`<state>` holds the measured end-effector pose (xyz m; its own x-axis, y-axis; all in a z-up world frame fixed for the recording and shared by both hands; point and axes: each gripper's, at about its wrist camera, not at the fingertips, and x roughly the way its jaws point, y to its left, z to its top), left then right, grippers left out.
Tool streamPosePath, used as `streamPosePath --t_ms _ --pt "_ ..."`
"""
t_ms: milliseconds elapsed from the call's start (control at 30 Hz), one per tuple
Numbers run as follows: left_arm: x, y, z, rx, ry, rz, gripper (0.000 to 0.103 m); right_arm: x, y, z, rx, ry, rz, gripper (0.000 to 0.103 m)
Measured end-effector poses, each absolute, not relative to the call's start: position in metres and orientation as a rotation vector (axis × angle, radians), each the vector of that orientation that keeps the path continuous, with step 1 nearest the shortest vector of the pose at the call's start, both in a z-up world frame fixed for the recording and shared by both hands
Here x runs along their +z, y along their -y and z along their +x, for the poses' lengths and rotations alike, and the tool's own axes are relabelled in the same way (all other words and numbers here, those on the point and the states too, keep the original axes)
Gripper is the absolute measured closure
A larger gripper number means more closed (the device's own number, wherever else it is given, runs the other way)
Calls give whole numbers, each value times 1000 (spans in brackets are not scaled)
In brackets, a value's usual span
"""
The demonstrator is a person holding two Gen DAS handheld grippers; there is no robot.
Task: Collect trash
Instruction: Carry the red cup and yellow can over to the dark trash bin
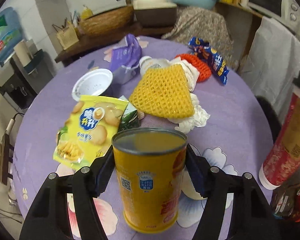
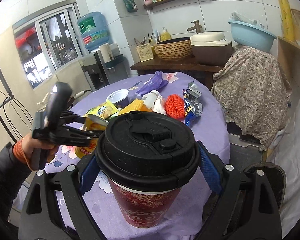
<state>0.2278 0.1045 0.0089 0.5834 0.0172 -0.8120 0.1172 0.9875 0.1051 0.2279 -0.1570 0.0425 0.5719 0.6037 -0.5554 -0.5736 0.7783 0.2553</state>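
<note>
My left gripper (image 1: 149, 148) is shut on a yellow can (image 1: 150, 180), with a pad against each side just under its rim. In the right wrist view the left gripper (image 2: 92, 128) holds the yellow can (image 2: 86, 148) tilted above the table. My right gripper (image 2: 148, 152) is shut on a red paper cup (image 2: 148, 202), its blue pads (image 2: 210, 172) pressing the black lid (image 2: 148, 146). The red paper cup (image 1: 284, 144) also shows at the right edge of the left wrist view. Trash lies ahead: a yellow chip bag (image 1: 88, 128), a yellow foam net (image 1: 162, 94) and a blue wrapper (image 1: 210, 60).
The round table (image 1: 230, 120) has a purple flowered cloth. On it also lie a white tub (image 1: 93, 84), a purple bag (image 1: 126, 54), an orange net (image 1: 198, 68) and tissue (image 1: 192, 118). A covered chair (image 2: 250, 92) stands at the right, a water dispenser (image 2: 102, 70) behind.
</note>
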Motion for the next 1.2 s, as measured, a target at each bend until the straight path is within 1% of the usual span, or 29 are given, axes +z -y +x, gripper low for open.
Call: streamPosePath --t_ms 233,467,667,833,900,1033,1200 --pt "17 -111 188 -14 -845 105 37 42 162 211 690 -616 35 16" --pt "26 -91 170 -53 -781 78 37 38 179 201 675 -586 73 16" --pt "48 -47 161 -153 -704 94 37 40 227 198 591 -559 120 16" --pt "58 5 175 -284 -656 86 37 34 291 209 406 -563 149 16" --pt "58 31 184 -342 -643 87 37 27 316 216 308 -567 143 16" --pt "49 90 203 -466 -637 88 37 0 346 236 103 -596 10 16" --pt "29 157 222 -565 -654 107 37 -77 363 277 32 -776 -51 16"
